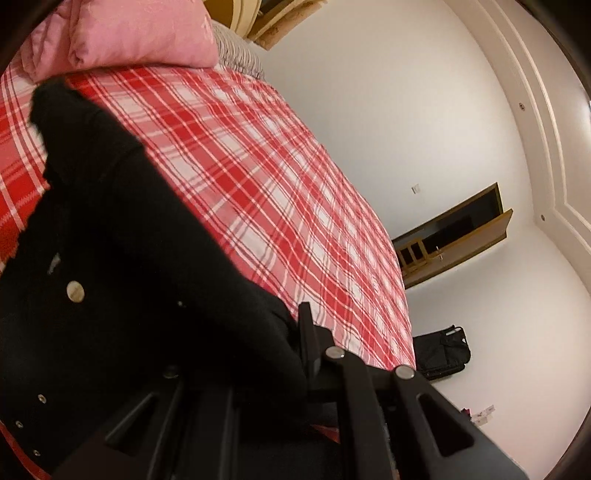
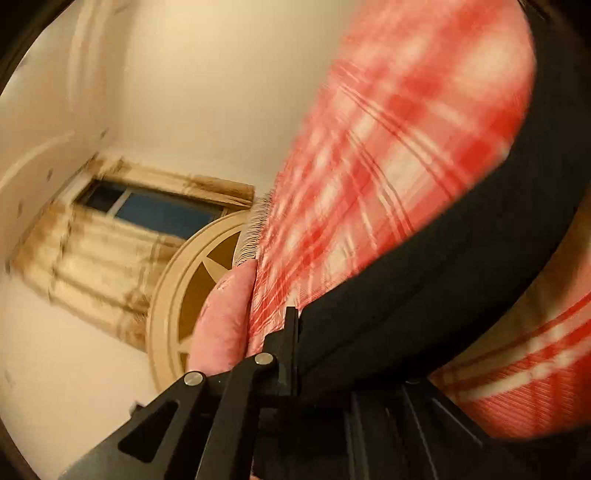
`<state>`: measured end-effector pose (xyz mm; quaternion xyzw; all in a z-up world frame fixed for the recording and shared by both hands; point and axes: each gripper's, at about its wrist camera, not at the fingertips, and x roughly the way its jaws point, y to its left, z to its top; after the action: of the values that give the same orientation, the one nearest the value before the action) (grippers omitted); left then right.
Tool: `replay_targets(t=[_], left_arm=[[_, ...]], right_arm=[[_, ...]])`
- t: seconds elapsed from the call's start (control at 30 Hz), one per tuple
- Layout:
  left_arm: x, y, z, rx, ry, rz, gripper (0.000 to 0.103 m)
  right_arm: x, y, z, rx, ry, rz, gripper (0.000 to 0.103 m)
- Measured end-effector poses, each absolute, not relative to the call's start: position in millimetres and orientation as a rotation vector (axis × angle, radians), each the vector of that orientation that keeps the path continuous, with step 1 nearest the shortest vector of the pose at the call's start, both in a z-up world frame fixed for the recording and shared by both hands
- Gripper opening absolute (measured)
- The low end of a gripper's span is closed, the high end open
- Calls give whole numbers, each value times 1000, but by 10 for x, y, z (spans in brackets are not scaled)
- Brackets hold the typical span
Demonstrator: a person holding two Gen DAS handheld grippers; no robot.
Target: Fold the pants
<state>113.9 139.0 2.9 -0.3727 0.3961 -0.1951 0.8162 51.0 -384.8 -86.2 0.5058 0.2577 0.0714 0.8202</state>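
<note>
Two grippers clamp the black pants, which hang above a bed with a red plaid sheet (image 1: 258, 177). On the left, the left gripper (image 1: 299, 354) is closed on the pants (image 1: 110, 258) near their buttoned waist, a pink pillow (image 1: 129, 33) far behind. On the right, the right gripper (image 2: 295, 332) pinches a dark fabric edge.

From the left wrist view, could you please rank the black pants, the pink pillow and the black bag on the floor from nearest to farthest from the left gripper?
1. Black pants: clamped in the left gripper, draped leftward.
2. Black bag: on the floor beyond the plaid bedsheet's right edge.
3. Pink pillow: at the bed's far end, top left.
</note>
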Motion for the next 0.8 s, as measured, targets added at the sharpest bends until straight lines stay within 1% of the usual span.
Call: replay_targets(t=[0.1, 0.23, 0.3, 0.47, 0.73, 0.8], left_arm=[[1059, 1455, 64, -793, 831, -432, 10], [814, 1591, 119, -741, 819, -460, 10], [712, 1620, 71, -708, 833, -449, 10], [324, 1778, -186, -625, 887, -384, 9], [151, 1887, -894, -567, 994, -257, 10], [155, 1867, -1019, -544, 1001, -243, 15]], right_arm=[[156, -3653, -375, 883, 501, 214, 4], [-425, -3233, -175, 678, 566, 256, 4], [-689, -3105, -265, 638, 610, 265, 4], [-1117, -2869, -811, 595, 746, 271, 4], [-1109, -2752, -1441, 490, 913, 231, 4], [-1125, -2781, -1503, 514, 907, 231, 4]])
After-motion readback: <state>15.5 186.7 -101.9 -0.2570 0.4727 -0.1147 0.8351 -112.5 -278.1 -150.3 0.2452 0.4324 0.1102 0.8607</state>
